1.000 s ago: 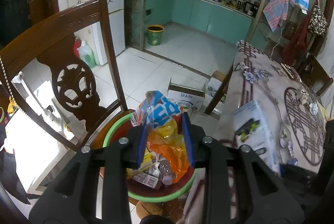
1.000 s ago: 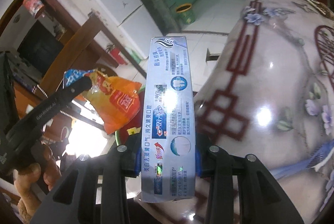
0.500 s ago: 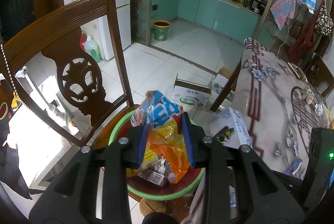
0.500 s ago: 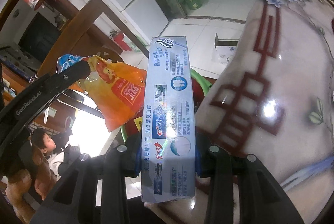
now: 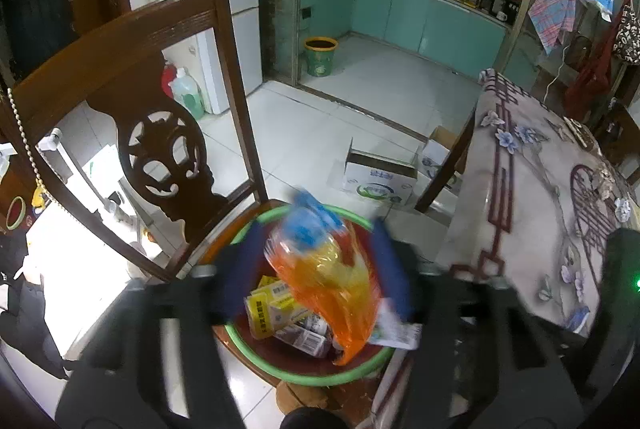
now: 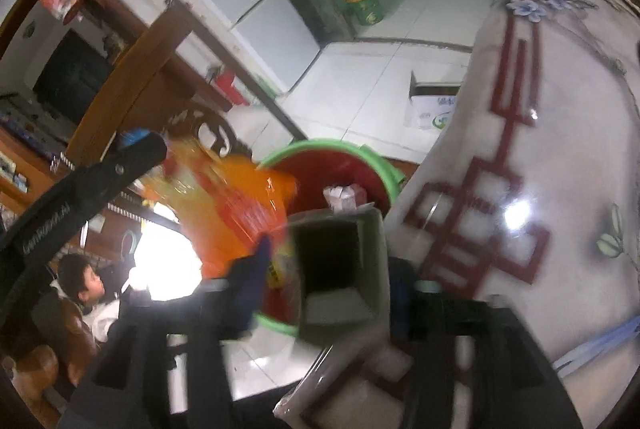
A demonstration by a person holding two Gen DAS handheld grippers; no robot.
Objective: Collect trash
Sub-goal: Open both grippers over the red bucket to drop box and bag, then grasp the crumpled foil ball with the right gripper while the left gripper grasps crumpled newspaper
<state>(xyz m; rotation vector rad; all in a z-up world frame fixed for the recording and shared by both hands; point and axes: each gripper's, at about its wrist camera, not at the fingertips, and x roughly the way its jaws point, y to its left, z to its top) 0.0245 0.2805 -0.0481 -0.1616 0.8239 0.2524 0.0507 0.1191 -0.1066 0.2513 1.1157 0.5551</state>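
A red basin with a green rim (image 5: 362,369) sits on a wooden chair and holds several pieces of trash. My left gripper (image 5: 316,269) has spread its blue pads apart, and the orange and blue snack bag (image 5: 328,269) hangs loose between them over the basin, blurred. In the right wrist view my right gripper (image 6: 328,281) has its jaws apart; the toothpaste box (image 6: 340,269) has tipped end-on, its open dark end facing me, above the basin's rim (image 6: 320,149). The snack bag (image 6: 236,209) shows at left under the left gripper's finger (image 6: 136,153).
A carved wooden chair back (image 5: 160,117) rises left of the basin. The table with a floral cloth (image 5: 540,197) lies to the right. Cardboard boxes (image 5: 380,177) stand on the tiled floor beyond. A child (image 6: 80,285) sits at lower left.
My left gripper has opened and the snack bag is slipping down into the basin. My right gripper has opened too, and the toothpaste box has tipped forward toward the basin.
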